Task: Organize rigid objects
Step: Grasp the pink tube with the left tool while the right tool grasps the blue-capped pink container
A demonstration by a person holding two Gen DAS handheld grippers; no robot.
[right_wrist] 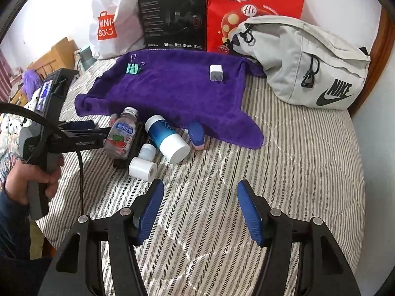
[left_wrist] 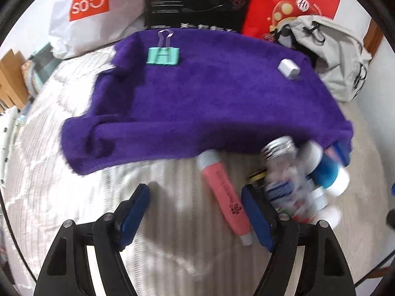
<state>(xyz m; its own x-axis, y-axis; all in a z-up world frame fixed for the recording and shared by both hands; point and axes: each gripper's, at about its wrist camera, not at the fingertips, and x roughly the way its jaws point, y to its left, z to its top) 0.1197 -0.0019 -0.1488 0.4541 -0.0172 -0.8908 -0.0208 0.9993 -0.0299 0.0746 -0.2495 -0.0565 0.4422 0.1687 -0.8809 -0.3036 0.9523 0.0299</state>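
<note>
A purple towel [left_wrist: 197,98] [right_wrist: 172,91] lies on the striped bed. On it sit a green binder clip [left_wrist: 163,55] [right_wrist: 133,67] and a white charger [left_wrist: 288,68] [right_wrist: 216,72]. Along its near edge lie a pink highlighter [left_wrist: 224,192], a clear silver-capped bottle [left_wrist: 281,172] [right_wrist: 121,135], a blue-and-white bottle [left_wrist: 325,170] [right_wrist: 167,138], a white tape roll [right_wrist: 143,167] and a blue-pink item [right_wrist: 196,135]. My left gripper [left_wrist: 196,214] [right_wrist: 98,129] is open, low over the bed, with the highlighter lying between its fingers close to the right one. My right gripper [right_wrist: 200,213] hangs open over bare bedding, nothing between its fingers.
Against the wall stand a white Miniso bag [right_wrist: 111,24], a black box [right_wrist: 172,14] and a red bag [right_wrist: 254,7]. A grey Nike bag [right_wrist: 308,69] lies at the right. A small white bottle [right_wrist: 147,151] and a black object [right_wrist: 134,148] sit among the clutter. A hand [right_wrist: 27,180] holds the left gripper.
</note>
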